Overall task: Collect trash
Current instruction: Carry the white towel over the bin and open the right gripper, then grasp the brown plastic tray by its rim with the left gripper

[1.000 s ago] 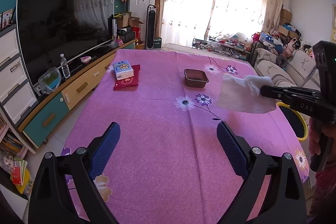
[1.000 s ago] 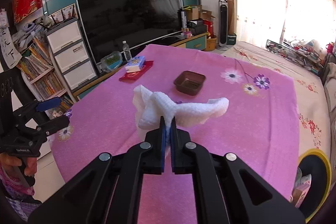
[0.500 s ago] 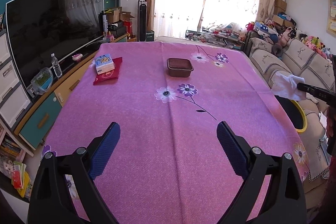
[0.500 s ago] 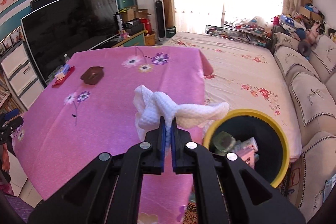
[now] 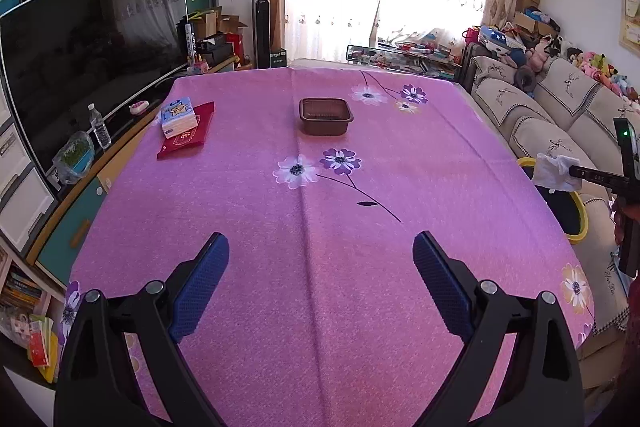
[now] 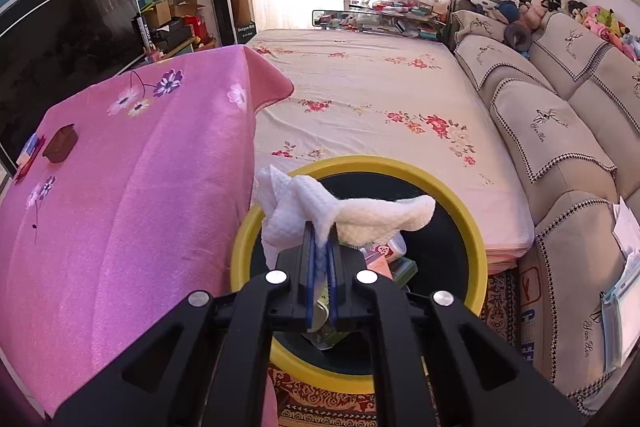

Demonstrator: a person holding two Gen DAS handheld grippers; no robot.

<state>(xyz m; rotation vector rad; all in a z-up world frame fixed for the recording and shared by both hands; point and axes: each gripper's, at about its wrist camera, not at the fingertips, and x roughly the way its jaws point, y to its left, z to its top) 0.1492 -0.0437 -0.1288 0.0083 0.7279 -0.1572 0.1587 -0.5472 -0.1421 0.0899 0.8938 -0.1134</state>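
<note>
Release comes next, I judge: right hand-held gripper (image 6: 320, 247), nearly shut on the crumpled white paper towel (image 6: 320, 215), should part only directly above the round yellow-rimmed black bin (image 6: 472, 227) beneath it.

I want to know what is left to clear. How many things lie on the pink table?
3: a brown tray mid-table, and at the far left a tissue pack on a red packet.
</note>
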